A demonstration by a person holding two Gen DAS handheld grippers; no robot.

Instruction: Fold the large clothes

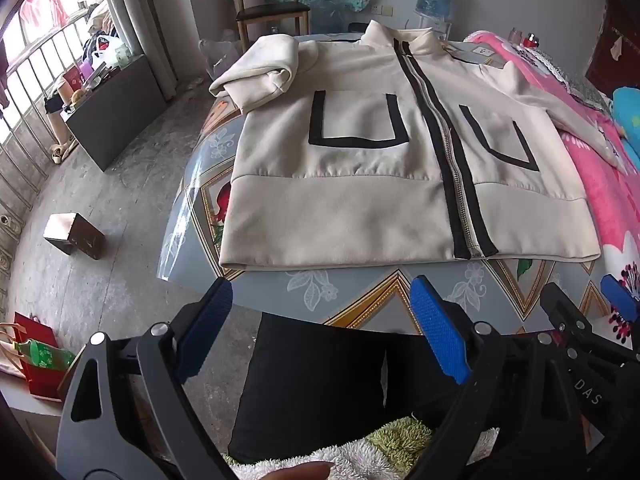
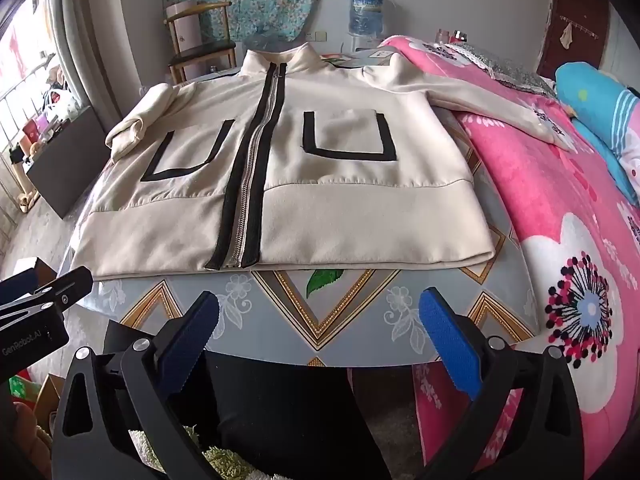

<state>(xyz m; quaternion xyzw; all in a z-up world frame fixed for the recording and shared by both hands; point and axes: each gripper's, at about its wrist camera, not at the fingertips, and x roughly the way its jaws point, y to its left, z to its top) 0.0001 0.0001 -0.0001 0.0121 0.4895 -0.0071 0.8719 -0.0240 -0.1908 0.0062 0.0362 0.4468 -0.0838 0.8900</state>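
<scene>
The cream zip-up jacket [image 1: 360, 168] lies flat, front up, on the round table [image 1: 360, 300], zipped shut. Black bands flank its metal zipper [image 2: 250, 184], and black U-shaped trim outlines both pockets. One sleeve lies folded onto the body; the other extends onto the pink floral blanket [image 2: 560, 208]. "GenRobot.AI" marks the left gripper [image 1: 320, 308]. Both it and the right gripper [image 2: 320, 312] hang wide apart, holding nothing, near the table's front edge.

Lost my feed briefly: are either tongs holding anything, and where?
Nothing held. Left tongs and right tongs are open, short of the jacket.
</scene>
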